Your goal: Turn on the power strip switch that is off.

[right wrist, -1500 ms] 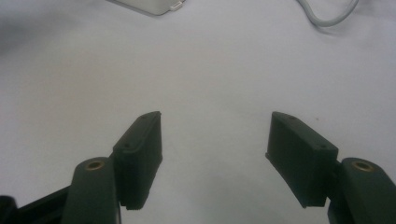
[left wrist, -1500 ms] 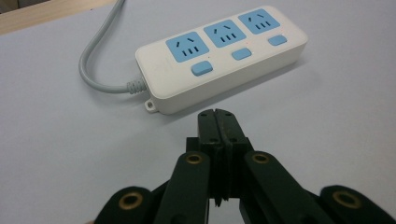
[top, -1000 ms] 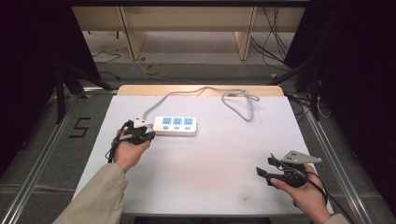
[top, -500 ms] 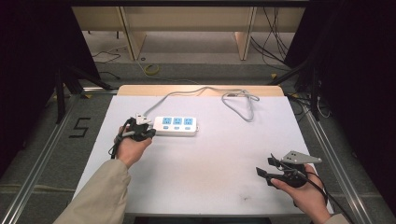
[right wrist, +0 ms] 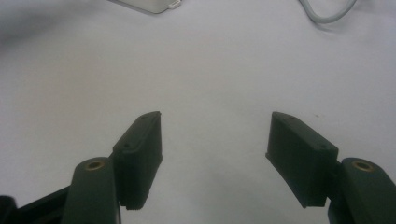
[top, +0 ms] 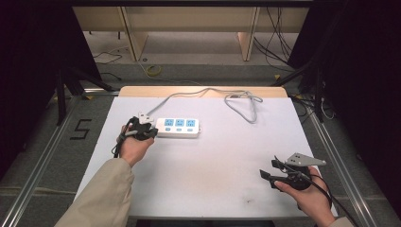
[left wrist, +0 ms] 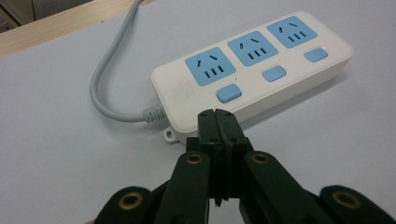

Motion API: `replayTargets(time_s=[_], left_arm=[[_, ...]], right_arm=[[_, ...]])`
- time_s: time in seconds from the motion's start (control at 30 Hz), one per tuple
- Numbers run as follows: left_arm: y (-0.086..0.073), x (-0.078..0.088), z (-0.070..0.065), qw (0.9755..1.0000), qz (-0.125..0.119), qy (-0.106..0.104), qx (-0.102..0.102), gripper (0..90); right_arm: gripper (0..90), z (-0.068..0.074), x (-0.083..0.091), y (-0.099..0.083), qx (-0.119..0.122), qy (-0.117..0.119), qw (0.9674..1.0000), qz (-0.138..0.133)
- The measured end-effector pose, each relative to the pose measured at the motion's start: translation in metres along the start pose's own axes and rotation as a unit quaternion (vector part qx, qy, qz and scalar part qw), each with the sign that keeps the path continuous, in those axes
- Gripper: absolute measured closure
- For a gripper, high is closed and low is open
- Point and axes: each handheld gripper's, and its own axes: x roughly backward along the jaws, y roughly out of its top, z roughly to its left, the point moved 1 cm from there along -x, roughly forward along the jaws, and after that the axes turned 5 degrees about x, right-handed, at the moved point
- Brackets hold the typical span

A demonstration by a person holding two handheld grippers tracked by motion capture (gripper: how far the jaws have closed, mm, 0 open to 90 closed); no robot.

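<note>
Though untouched, power strip [left wrist: 252,74] beside closed left gripper [left wrist: 217,122].

Even overhead light keeps the white table [top: 227,156] bright against dark surroundings, with soft shadows beside the power strip [left wrist: 261,74], sharp there, while the right gripper [right wrist: 214,154] view looks slightly soft and grainy.

This looks like a lab or recording rig rather than a home. A white sheet-covered surface [top: 227,156] with a pale wooden far edge stands inside a frame of silver aluminium rails [top: 38,165], with black curtains [top: 33,47] on both sides. Loose black cables [top: 274,33] trail on the grey floor [top: 198,71], where a black numeral 5 [top: 81,128] is marked. Light wooden shelving legs [top: 134,35] stand behind.
</note>
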Motion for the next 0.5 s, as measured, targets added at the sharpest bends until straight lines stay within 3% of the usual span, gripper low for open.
replayTargets(time_s=[0.5], left_arm=[[0.0066, -0.0078, -0.0031, 1.0, -0.001, 0.0, -0.005, 89.8]], right_arm=[[35.7, -0.0003, 0.001, -0.001, -0.002, -0.002, 1.0, 0.001]])
